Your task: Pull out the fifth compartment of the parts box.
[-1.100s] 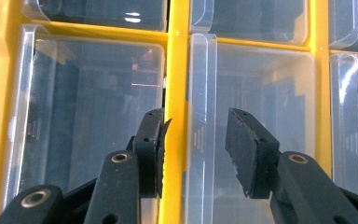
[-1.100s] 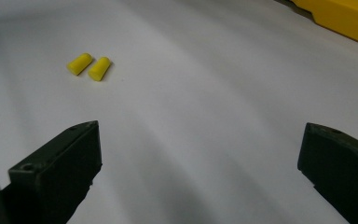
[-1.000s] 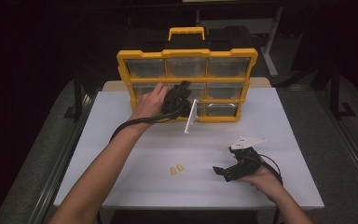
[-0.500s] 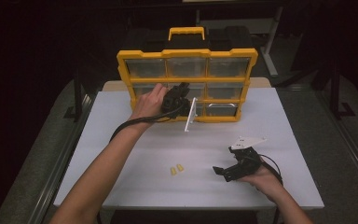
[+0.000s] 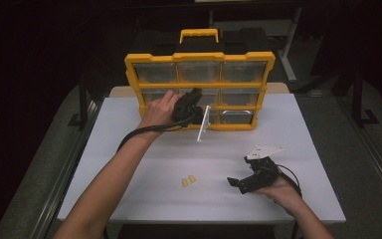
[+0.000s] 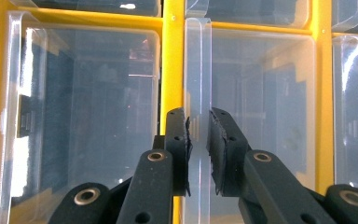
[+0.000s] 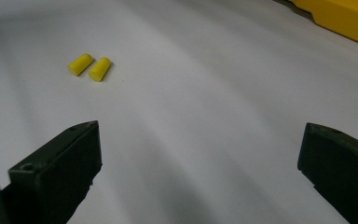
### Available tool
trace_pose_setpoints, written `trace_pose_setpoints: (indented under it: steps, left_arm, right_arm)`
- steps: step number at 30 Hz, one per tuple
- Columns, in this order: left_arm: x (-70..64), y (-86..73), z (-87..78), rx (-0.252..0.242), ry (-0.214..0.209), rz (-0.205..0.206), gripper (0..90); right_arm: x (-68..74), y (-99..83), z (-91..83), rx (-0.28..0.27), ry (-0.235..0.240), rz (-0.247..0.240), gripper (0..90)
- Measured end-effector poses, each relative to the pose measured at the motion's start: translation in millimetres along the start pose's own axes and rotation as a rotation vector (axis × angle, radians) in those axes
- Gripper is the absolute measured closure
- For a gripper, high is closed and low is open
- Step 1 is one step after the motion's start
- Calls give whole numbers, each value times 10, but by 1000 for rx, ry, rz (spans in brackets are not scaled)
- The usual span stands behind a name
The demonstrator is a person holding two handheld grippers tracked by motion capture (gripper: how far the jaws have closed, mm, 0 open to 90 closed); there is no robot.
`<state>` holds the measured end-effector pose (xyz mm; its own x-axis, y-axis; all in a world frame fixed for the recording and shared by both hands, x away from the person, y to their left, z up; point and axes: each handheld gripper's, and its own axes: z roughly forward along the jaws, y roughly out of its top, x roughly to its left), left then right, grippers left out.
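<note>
Left hand-held gripper (image 6: 197,135) pinches clear drawer tab (image 6: 197,70); right hand-held gripper (image 7: 200,172) spread wide nr yellow earplugs (image 7: 89,66).

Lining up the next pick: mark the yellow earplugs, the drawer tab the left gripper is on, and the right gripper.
yellow earplugs (image 7: 89,67), right gripper view, between the pair
drawer tab (image 6: 198,70), left gripper view, clear strip
right gripper (image 5: 238,184), high view, between fingertips

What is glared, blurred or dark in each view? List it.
High view: dark surroundings, evenly lit white table, soft detail. Left gripper view: white glare streaks on the clear plastic drawer fronts of the yellow organiser, left gripper sharp. Right gripper view: right gripper blurred up close, two yellow foam earplugs fairly crisp.
</note>
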<state>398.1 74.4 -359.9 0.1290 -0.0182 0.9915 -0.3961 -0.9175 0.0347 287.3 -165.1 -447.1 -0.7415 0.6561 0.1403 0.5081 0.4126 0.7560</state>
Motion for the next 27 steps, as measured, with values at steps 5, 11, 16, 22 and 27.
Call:
trace_pose_setpoints:
  steps: [5, 11, 16, 22, 27]
  left_arm:
    - [-8, 7, -9, 2, 5, 10, 786]
    - [-14, 23, -37, 0, 8, 15, 787]
    - [-25, 29, -61, -8, 11, 6, 787]
    - [-39, 40, -109, -16, 18, 5, 786]
    - [-45, 44, -147, -17, 17, -1, 787]
  right_arm:
    - [-2, -1, 2, 0, 0, 0, 0]
    - [-1, 0, 2, 0, 0, 1, 0]
    - [-2, 0, 2, 0, 0, 1, 0]
    - [-1, 0, 3, 0, 1, 2, 0]
    - [0, 0, 3, 1, 0, 1, 0]
